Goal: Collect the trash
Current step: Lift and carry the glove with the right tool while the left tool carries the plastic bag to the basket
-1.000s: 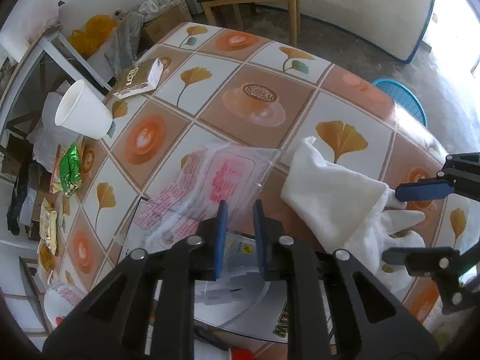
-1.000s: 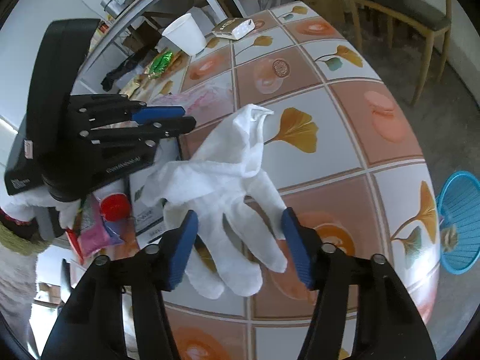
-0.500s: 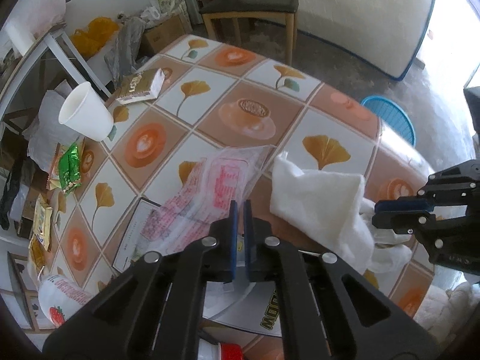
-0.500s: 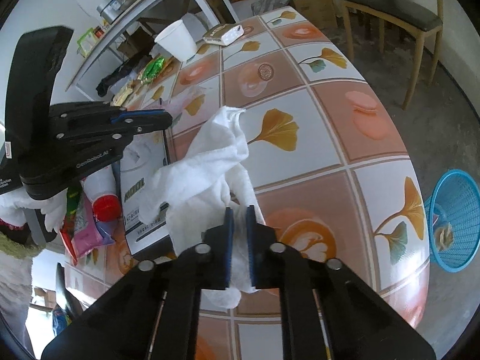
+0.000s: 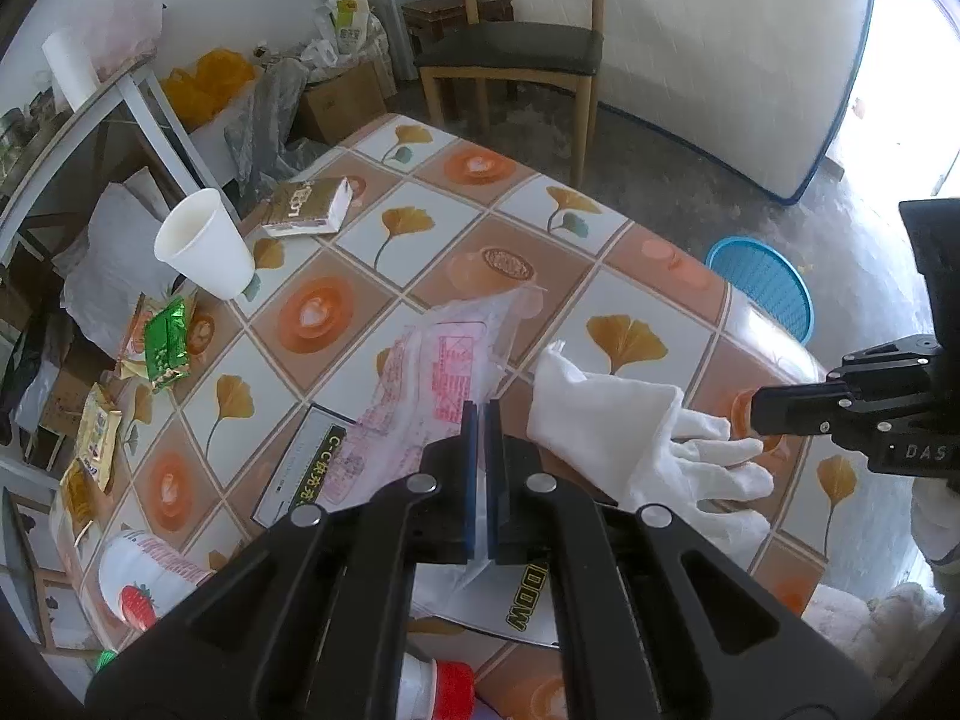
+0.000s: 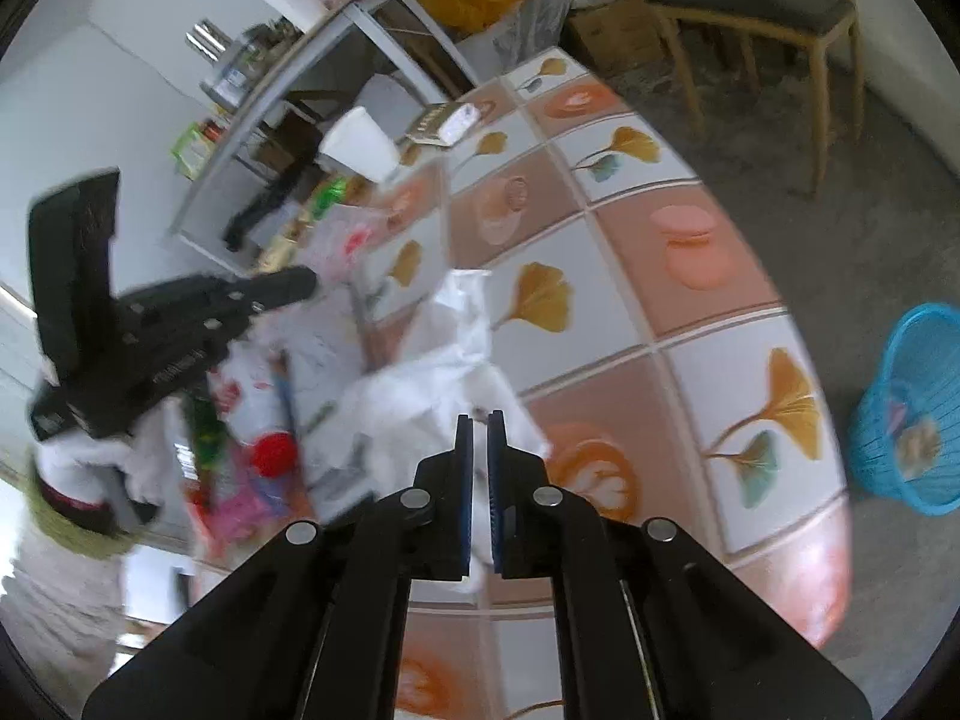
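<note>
The left tongs (image 5: pixel 480 420) are clamped on the clear printed plastic wrapper (image 5: pixel 444 372); the right tongs (image 6: pixel 480 426) grip the white cloth glove (image 6: pixel 444 384). The round blue mesh basket (image 6: pixel 912 414) stands on the floor beyond the surface's right edge, nearer the right tongs.

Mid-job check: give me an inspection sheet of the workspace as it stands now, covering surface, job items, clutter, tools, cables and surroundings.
Surface: tiled-pattern tablecloth with ginkgo leaves and coffee cups, crowded along one side.
Job's things: clear plastic bag with pink print, white glove, blue mesh waste basket on the floor beyond the table edge.
Clutter: white paper cup, small brown carton, green snack packet, strawberry yogurt cup, red-capped bottle.
Tools: left tool shut on the plastic bag; right tool shut on the white glove.
Cables: nothing seen.
Surroundings: wooden chair, metal shelf rack, cardboard box, yellow bag.
</note>
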{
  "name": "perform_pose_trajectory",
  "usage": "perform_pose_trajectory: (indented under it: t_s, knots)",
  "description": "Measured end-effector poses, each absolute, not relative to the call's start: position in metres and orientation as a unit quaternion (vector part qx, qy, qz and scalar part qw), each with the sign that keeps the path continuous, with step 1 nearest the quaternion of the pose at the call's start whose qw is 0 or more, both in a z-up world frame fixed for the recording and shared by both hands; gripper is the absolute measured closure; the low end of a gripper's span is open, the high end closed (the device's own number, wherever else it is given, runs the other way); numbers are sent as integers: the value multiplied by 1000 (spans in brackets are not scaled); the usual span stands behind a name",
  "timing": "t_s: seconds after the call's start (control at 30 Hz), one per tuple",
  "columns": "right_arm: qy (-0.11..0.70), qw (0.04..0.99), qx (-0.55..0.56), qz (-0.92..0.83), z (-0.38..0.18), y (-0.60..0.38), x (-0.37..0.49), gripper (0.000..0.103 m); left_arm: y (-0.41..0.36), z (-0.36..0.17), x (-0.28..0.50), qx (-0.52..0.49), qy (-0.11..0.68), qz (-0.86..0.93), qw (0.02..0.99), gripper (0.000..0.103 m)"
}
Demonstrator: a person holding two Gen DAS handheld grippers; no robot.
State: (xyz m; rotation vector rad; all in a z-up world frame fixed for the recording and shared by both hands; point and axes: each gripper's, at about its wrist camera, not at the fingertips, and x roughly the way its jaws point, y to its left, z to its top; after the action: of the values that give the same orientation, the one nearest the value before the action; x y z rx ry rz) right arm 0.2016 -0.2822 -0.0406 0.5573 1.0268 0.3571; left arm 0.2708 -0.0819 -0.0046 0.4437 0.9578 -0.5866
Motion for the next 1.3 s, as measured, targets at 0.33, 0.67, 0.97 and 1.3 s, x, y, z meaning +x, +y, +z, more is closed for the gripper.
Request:
perform_pose_trajectory:
  t_s: [0.33, 0.67, 0.97, 1.3]
  knots:
    - [503, 771, 339, 192, -60, -270, 244, 59, -78, 1, 274, 189, 450, -275, 828, 102]
    - [514, 772, 321, 192, -67, -255, 260, 95, -75, 8, 273, 180, 444, -278, 833, 102]
    - [477, 786, 339, 200, -38, -273, 238, 97, -79, 28, 262, 169, 426, -283, 843, 102]
    - [425, 809, 362, 183, 2, -317, 202, 97, -96, 63, 234, 149, 393, -314, 851, 102]
